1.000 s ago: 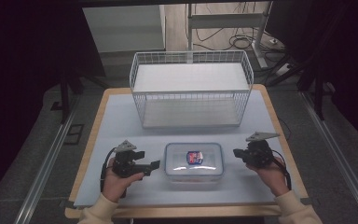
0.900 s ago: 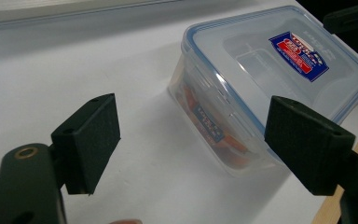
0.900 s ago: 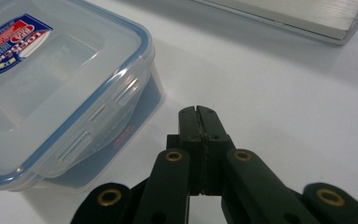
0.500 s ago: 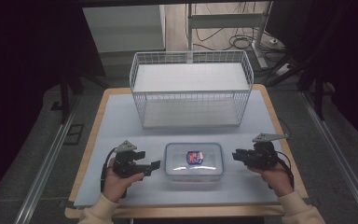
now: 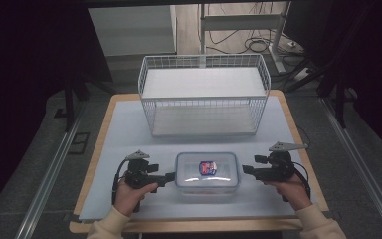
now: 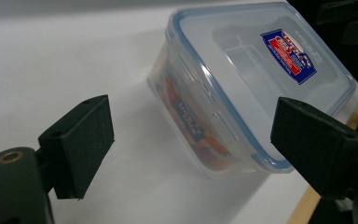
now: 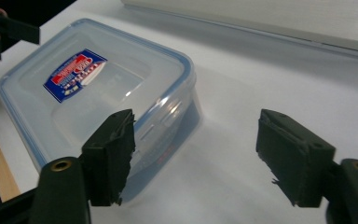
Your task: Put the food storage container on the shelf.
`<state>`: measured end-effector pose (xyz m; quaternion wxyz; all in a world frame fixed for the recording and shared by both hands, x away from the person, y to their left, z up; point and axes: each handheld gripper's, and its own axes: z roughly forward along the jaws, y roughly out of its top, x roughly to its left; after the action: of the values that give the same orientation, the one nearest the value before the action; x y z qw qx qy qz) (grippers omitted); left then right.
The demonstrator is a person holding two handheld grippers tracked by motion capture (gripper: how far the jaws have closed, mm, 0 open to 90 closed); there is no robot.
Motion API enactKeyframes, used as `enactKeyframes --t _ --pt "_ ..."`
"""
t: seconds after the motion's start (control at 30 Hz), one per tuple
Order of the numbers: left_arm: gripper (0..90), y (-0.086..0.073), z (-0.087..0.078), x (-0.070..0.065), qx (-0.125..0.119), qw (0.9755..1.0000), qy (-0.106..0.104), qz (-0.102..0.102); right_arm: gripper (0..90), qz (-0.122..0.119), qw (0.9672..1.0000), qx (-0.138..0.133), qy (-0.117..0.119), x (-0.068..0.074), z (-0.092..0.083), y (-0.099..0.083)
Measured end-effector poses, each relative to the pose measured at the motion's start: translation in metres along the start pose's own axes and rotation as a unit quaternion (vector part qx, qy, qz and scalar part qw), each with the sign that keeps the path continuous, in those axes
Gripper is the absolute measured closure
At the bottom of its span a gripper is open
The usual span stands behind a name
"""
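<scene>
your left gripper (image 5: 170,177) and right gripper (image 5: 244,170) have both just been opening, jaws wide with nothing clamped, the lidded container (image 5: 207,172) between them.

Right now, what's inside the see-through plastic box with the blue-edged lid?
Through the wall of the clear plastic box, something orange and red with a small dark label shows near the bottom. The frosted lid and its blue and red sticker hide the rest, so I can't tell what it is.

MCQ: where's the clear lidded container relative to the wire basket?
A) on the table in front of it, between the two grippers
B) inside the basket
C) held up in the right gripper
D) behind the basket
A: the clear container rests on the table, nearer the person than the wire basket, between left gripper and right gripper, both open.
</scene>
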<state>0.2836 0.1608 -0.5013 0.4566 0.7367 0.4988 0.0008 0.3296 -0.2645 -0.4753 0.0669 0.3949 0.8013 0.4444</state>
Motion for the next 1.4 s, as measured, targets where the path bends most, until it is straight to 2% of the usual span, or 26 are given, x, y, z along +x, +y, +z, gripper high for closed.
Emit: enactKeyframes --t 0.07,0.1,0.13,0.17,0.2,0.23,0.4,0.53,0.63,0.73,0.83,0.9,0.97,1.17,1.33,1.4 --pt "12.9 0.0 0.006 0.001 0.011 0.9998 -0.015 -0.007 26.5 0.003 1.0 0.0 0.003 0.0 0.0 0.0" --pt "12.9 0.001 0.013 0.002 0.018 0.9993 -0.026 -0.017 26.5 0.002 1.0 -0.001 0.002 0.001 0.001 0.0" --pt "12.8 0.001 0.013 0.002 0.018 0.9993 -0.026 -0.017 26.4 0.001 1.0 0.0 0.002 0.001 0.001 0.0" --pt "12.7 0.002 0.018 0.003 0.023 0.9982 -0.045 -0.031 26.4 0.0 1.0 0.001 0.002 0.001 0.002 0.0" --pt "12.6 0.002 0.018 0.003 0.023 0.9982 -0.045 -0.031 26.4 0.001 1.0 0.002 0.002 0.002 0.002 0.0" --pt "12.6 0.003 0.022 0.004 0.027 0.9972 -0.057 -0.039 26.3 0.0 1.0 0.001 0.002 0.002 0.002 0.0" --pt "12.7 0.006 0.032 0.004 0.038 0.9953 -0.073 -0.05 26.1 -0.001 1.0 0.005 -0.003 0.003 0.004 0.0" --pt "13.6 0.009 0.041 0.003 0.045 0.9922 -0.096 -0.066 25.7 0.001 1.0 0.007 -0.003 0.003 0.005 -0.001" --pt "16.0 0.01 0.044 0.001 0.055 0.9908 -0.102 -0.071 22.8 0.007 1.0 0.005 -0.001 0.002 0.005 -0.001" --pt "18.9 0.01 0.044 0.001 0.054 0.9899 -0.108 -0.074 21.8 0.016 0.9998 0.006 0.007 0.002 0.006 0.0" --pt "21.0 0.01 0.043 0.0 0.051 0.9906 -0.104 -0.072 21.0 0.023 0.9994 0.013 0.02 0.003 0.008 0.0" --pt "26.2 0.01 0.04 0.002 0.045 0.9906 -0.105 -0.075 19.8 0.03 0.9987 0.019 0.035 0.004 0.011 -0.001" --pt "26.3 0.01 0.04 0.002 0.045 0.9905 -0.106 -0.075 18.6 0.034 0.9984 0.018 0.04 0.005 0.013 -0.001" --pt "27.3 0.01 0.04 0.002 0.045 0.9901 -0.108 -0.078 17.3 0.077 0.9936 0.036 0.075 0.006 0.026 -0.001" --pt "27.7 0.009 0.04 0.003 0.043 0.99 -0.108 -0.08 16.9 0.086 0.9912 0.053 0.085 0.007 0.036 -0.001" --pt "27.8 0.009 0.04 0.003 0.042 0.99 -0.108 -0.08 16.5 0.1 0.9883 0.06 0.098 0.006 0.041 -0.001"
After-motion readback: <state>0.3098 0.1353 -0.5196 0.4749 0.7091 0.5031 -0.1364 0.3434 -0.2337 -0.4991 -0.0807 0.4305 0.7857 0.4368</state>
